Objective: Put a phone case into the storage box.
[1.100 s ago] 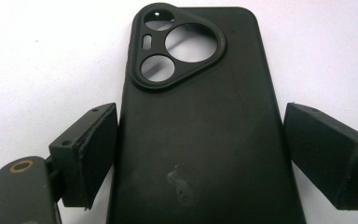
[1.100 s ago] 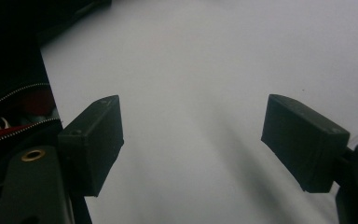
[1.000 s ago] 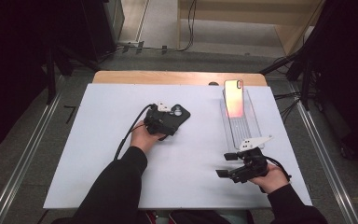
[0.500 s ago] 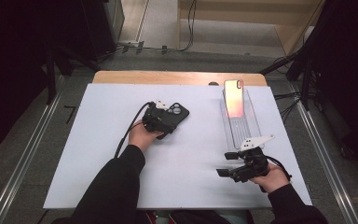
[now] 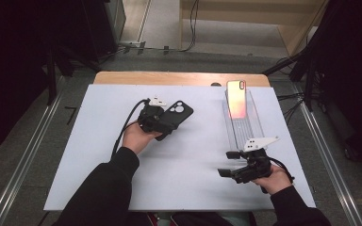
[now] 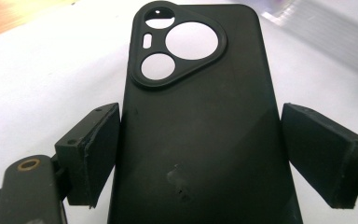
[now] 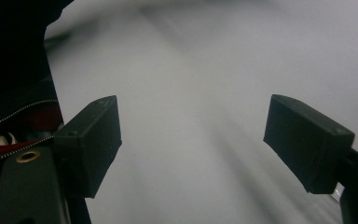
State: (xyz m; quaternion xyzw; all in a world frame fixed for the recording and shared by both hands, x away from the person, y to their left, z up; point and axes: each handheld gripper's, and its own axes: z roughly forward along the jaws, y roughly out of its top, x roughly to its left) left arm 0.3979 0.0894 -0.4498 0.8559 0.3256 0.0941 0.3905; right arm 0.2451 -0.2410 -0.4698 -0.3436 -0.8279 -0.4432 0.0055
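Note:
A black phone case (image 6: 200,130) with a three-hole camera cut-out lies back-up between the jaws of my left gripper (image 6: 189,154). The pads sit against its two long edges, so the gripper is shut on it. In the high view the left gripper (image 5: 167,122) holds the case (image 5: 178,113) a little above the white table, left of centre. My right gripper (image 5: 226,164) stands open near the table's front right, pointing left. Its jaws (image 7: 191,144) have nothing between them, just blurred white table surface.
A phone (image 5: 236,98) with a shiny orange-pink back stands upright at the far end of a clear plastic tray (image 5: 246,129) on the right of the white table (image 5: 99,155). A wooden edge (image 5: 179,78) runs along the back. Metal rails flank both sides.
My left gripper has risen slightly with the black case in it. The right gripper has stayed where it was.

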